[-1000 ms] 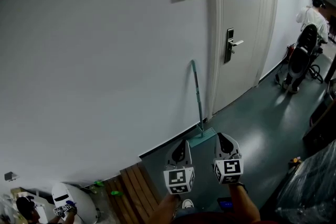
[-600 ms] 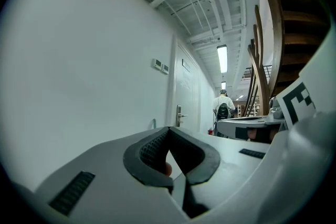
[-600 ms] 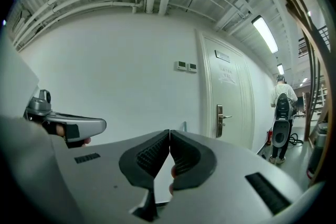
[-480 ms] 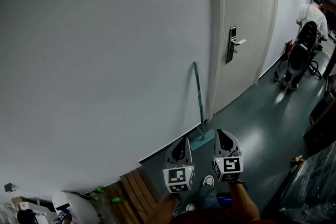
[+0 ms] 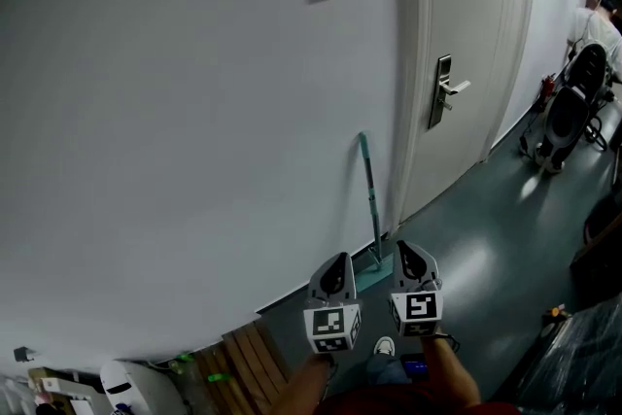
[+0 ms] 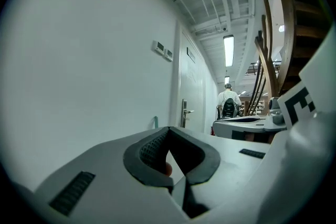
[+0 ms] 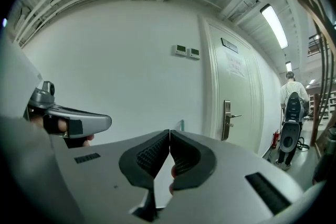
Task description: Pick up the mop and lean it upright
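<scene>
Mop [image 5: 370, 199] upright against wall [image 5: 194, 112], beside doorframe [image 5: 408, 112]

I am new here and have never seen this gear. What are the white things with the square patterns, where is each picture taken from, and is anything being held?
There is no robot here. A person holds a hand tool with two jaws in each hand: the left gripper and the right gripper. The patterned cubes are part of those tools.

The head view comes from a camera on the person's head, looking down a corridor. The other two views come from cameras that ride on each gripper and look along its jaws.

In both gripper views the jaws are closed together with nothing between them, so nothing is held.

Ahead, a mop with a teal handle stands leaning against the white wall, its head on the grey floor, just left of a door. Another person stands far down the corridor.
</scene>
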Demonstrator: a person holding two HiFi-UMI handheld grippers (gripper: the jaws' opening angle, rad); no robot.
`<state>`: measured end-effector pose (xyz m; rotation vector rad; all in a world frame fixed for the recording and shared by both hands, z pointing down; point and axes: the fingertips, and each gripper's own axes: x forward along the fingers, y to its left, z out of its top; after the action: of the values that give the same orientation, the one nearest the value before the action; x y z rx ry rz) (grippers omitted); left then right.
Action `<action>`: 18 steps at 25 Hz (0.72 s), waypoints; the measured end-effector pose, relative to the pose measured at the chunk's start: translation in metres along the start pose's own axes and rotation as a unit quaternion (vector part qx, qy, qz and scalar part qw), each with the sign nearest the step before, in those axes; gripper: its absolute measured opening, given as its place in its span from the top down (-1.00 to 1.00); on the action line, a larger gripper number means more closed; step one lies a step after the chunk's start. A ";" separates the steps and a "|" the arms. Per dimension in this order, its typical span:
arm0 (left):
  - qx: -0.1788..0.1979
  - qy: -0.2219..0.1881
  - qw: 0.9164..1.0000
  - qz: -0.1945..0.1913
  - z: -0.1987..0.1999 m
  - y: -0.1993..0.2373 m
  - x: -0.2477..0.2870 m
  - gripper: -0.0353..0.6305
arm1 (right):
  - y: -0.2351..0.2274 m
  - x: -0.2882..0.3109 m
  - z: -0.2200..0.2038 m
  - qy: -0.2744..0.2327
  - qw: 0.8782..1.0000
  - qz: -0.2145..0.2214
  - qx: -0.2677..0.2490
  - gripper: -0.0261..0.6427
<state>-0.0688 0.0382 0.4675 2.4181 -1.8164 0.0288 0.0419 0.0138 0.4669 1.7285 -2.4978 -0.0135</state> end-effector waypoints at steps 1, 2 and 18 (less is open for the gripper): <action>0.002 -0.001 1.000 0.002 0.002 -0.001 0.013 0.85 | -0.008 0.010 0.001 0.000 1.000 0.002 0.003 0.87; 0.004 -0.004 1.000 0.003 0.005 -0.003 0.027 0.85 | -0.018 0.021 0.003 0.000 1.000 0.003 0.006 0.87; 0.011 -0.018 0.999 0.040 0.028 0.021 0.168 0.85 | -0.089 0.154 0.008 0.004 0.999 0.032 0.026 0.87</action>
<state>-0.0427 -0.1314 0.4553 2.3746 -1.9366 0.0110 0.0702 -0.1622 0.4655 1.6635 -2.5672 0.0629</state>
